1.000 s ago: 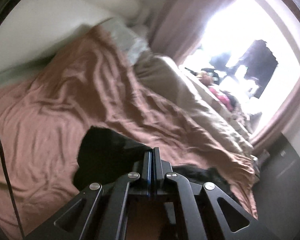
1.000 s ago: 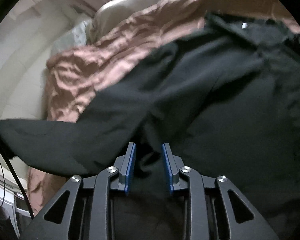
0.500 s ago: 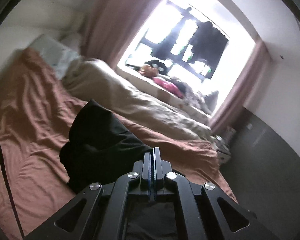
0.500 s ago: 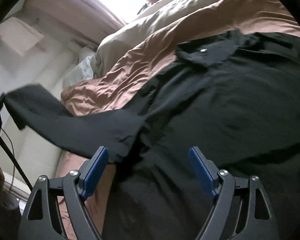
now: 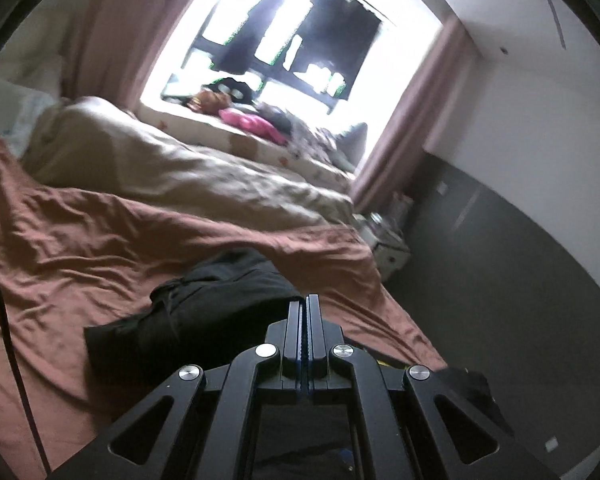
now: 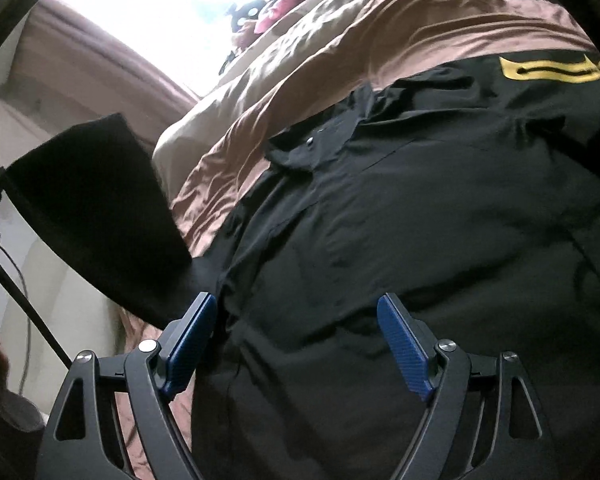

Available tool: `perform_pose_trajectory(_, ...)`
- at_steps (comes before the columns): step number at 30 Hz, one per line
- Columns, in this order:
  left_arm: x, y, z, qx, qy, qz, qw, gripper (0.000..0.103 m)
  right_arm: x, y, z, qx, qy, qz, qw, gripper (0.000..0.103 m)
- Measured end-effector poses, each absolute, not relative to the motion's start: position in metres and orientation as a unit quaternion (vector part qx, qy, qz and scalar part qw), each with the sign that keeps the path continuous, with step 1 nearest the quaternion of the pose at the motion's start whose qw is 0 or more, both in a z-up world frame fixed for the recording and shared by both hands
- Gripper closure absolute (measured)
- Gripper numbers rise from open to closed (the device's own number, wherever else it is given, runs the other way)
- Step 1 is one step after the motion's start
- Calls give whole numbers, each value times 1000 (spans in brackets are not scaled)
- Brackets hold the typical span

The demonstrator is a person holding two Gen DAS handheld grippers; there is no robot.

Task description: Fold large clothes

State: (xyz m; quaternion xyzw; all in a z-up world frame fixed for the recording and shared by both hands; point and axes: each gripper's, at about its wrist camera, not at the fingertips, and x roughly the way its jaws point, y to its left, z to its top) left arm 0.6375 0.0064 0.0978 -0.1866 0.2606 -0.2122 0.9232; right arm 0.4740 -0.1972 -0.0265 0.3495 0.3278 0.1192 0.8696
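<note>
Shirt (image 6: 420, 208) spread beneath spread right gripper (image 6: 296, 340)

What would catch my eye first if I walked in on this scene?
The big black button-up shirt spread over the rumpled rust-brown bedsheet, a yellow patch near its far edge. One sleeve hangs lifted at the left. The right tongs gape wide above the shirt; behind, a glaring bright window.
</note>
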Motion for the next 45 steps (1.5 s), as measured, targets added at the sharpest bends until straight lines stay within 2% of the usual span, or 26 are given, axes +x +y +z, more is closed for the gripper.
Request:
perform_pose_trajectory(8, 674, -86, 42, -154, 340, -284, 883, 102, 468, -226, -32, 402, 313, 104, 854, 21)
perform_pose_trajectory(9, 678, -96, 34, -148, 358, -297, 872, 97, 468, -228, -33, 403, 315, 100, 854, 21)
perform_pose_trajectory(11, 682, -117, 7, -138, 414, -322, 840, 73, 468, -232, -36, 409, 317, 95, 850, 21)
perform_pose_trajectory(12, 681, -120, -3, -133, 428, -319, 835, 51, 468, -233, -38, 414, 317, 93, 848, 21)
perform_pose_trajectory(13, 678, -120, -8, -129, 431, -314, 836, 41, 467, -234, -38, 419, 316, 93, 846, 21)
perform_pose_trajectory(18, 650, -86, -22, -122, 431, -268, 853, 40, 461, -243, -39, 437, 308, 81, 841, 21)
perform_pose_trajectory(25, 605, 5, -26, -159, 387, -116, 901, 40, 461, -239, -36, 417, 303, 69, 854, 21)
perform_pose_trajectory(37, 584, 69, -117, -314, 395, 19, 863, 40, 497, -179, -7, 260, 327, 86, 904, 21)
perform_pose_trajectory(45, 597, 75, -144, -304, 404, 31, 862, 40, 521, -135, -7, 148, 357, 50, 921, 21)
